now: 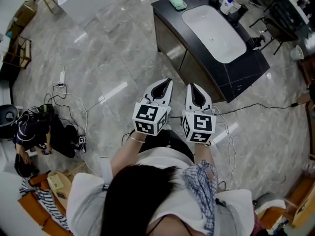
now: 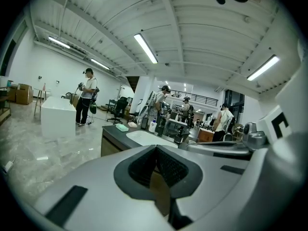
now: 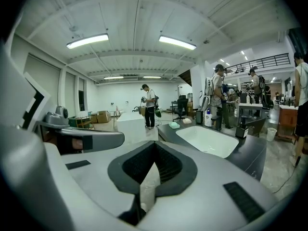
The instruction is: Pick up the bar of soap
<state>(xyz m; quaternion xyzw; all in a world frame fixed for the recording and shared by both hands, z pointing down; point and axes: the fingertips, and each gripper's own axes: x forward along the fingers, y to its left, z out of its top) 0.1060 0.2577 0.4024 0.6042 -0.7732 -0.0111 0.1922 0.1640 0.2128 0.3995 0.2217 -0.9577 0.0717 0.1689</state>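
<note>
The soap (image 1: 177, 2) lies on the counter (image 1: 241, 75), just beyond the sink (image 1: 214, 33).

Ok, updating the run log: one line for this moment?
left gripper: shut, empty | right gripper: shut, empty | soap: on counter, untouched

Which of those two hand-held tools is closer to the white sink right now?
Right. The right tool is short of the dark counter, roughly in line with the white sink. The left tool is beside it, farther off to the sink's left. Neither is at the counter yet.

The bar of soap (image 1: 177, 2), pale green and rounded, is seen lying flat on the dark counter (image 1: 169, 15), upper centre of the frame.
</note>
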